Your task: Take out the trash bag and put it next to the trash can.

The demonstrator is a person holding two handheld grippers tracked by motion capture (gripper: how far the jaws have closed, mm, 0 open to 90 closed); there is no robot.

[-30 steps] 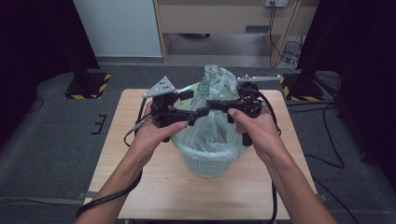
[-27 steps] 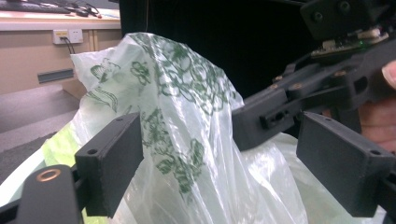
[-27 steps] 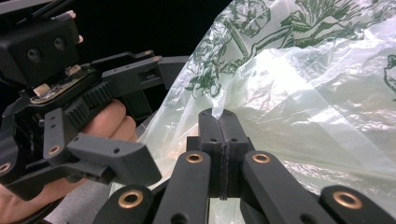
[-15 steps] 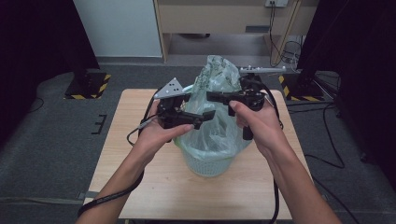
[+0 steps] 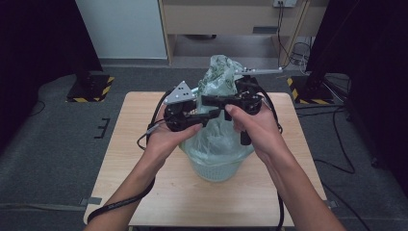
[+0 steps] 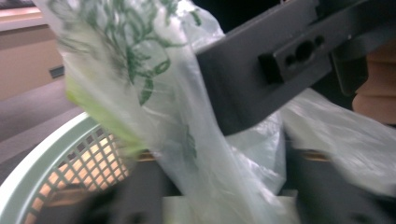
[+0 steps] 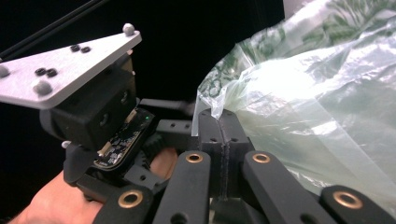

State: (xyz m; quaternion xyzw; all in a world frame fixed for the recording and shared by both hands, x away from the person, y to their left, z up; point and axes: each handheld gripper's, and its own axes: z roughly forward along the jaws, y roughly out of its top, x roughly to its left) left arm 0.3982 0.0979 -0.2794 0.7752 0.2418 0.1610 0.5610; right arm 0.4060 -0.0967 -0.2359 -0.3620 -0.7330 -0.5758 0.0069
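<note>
One bag (image 5: 219,130) is sitting in one basket (image 5: 216,168). The right tool (image 7: 223,122) is pinching the bag; the left tool (image 5: 211,115) is closing around it, grip unclear.

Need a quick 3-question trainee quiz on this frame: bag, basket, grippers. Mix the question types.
1. True or false: the right gripper has its jaws shut on an edge of the plastic bag.
2. Multiple choice: the bag sits in A) a cardboard box, B) a pale green mesh basket, C) a metal bucket.
3. Fill in: the basket stands on a wooden ____.

Key:
1. True. In the right gripper view the jaws meet with a fold of the bag pinched at their tips.
2. B. The left gripper view shows its lattice wall and rim beside the bag.
3. Table.
</note>
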